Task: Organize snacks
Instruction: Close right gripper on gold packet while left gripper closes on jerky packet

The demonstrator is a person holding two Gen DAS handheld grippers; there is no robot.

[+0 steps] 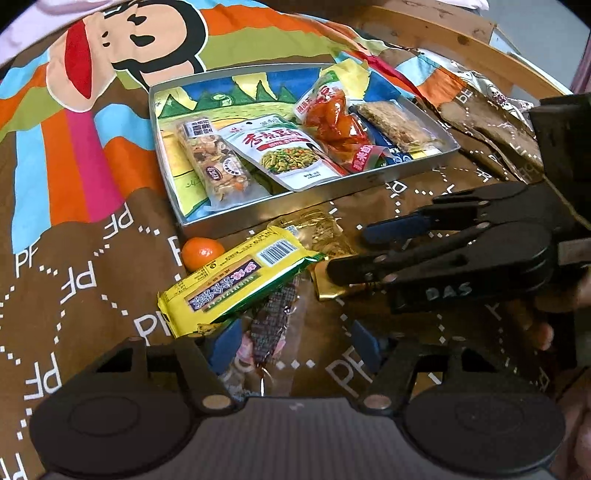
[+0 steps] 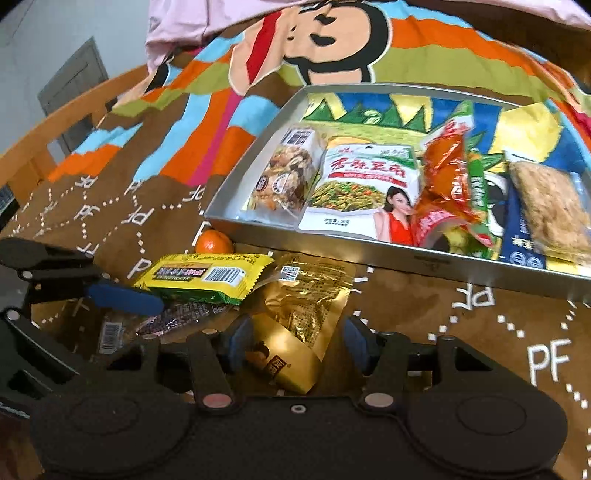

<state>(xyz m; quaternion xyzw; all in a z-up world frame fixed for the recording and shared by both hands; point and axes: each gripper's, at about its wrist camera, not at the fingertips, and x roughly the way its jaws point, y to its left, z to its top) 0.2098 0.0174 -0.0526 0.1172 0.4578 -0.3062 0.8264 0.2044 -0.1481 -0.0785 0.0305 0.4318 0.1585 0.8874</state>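
Note:
A metal tray (image 1: 295, 205) (image 2: 406, 254) on the cloth holds several snack packs: a nut bar (image 1: 218, 162), a green-bean pouch (image 1: 288, 151) (image 2: 362, 184), an orange pack (image 1: 338, 122) and a cracker pack (image 1: 399, 123). In front of it lie a yellow pack (image 1: 236, 280) (image 2: 207, 275), a gold pouch (image 1: 325, 236) (image 2: 306, 295), a dark clear pack (image 1: 273, 321) and a small orange (image 1: 202, 253) (image 2: 213, 242). My left gripper (image 1: 291, 343) is open over the dark pack. My right gripper (image 2: 295, 343) (image 1: 354, 251) is open, its fingers either side of the gold pouch.
A colourful cartoon cloth (image 1: 92, 258) covers the table. A wooden chair frame (image 1: 443, 33) (image 2: 55, 122) stands behind it. Brown foil wrappers (image 1: 487, 122) lie to the right of the tray.

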